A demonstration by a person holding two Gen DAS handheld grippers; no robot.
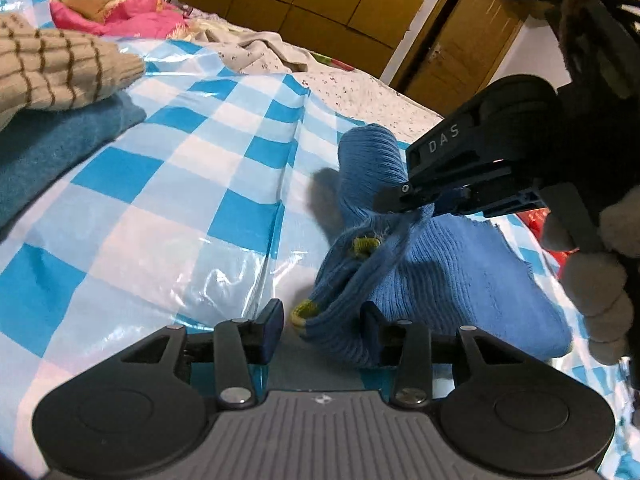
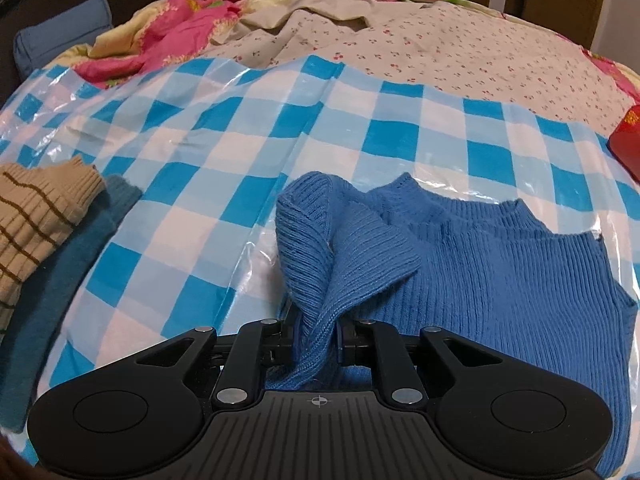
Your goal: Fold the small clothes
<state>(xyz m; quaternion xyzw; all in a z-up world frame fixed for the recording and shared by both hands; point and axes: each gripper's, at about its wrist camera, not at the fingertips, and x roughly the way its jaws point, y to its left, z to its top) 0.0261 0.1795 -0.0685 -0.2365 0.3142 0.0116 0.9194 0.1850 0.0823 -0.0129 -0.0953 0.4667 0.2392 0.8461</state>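
Observation:
A blue ribbed sweater [image 1: 440, 272] [image 2: 500, 280] lies on a blue-and-white checked plastic sheet [image 1: 160, 200] [image 2: 240, 140]. In the left wrist view my left gripper [image 1: 320, 322] stands open at the sweater's near corner. That corner, with its yellow-green trim, lies between the fingers and rests against the right one; the left pad stays clear of it. My right gripper [image 1: 400, 200] [image 2: 318, 338] is shut on a bunched fold of the sweater's left side and holds it raised above the sheet. A gloved hand [image 1: 600, 280] grips its handle.
At the left, a beige striped knit [image 1: 60, 68] [image 2: 36, 216] sits folded on a teal garment [image 1: 60, 148] [image 2: 60, 280]. A pink quilt [image 1: 120, 16] and a floral bedsheet [image 2: 440, 48] lie behind. A red item [image 2: 628, 136] sits at the right edge.

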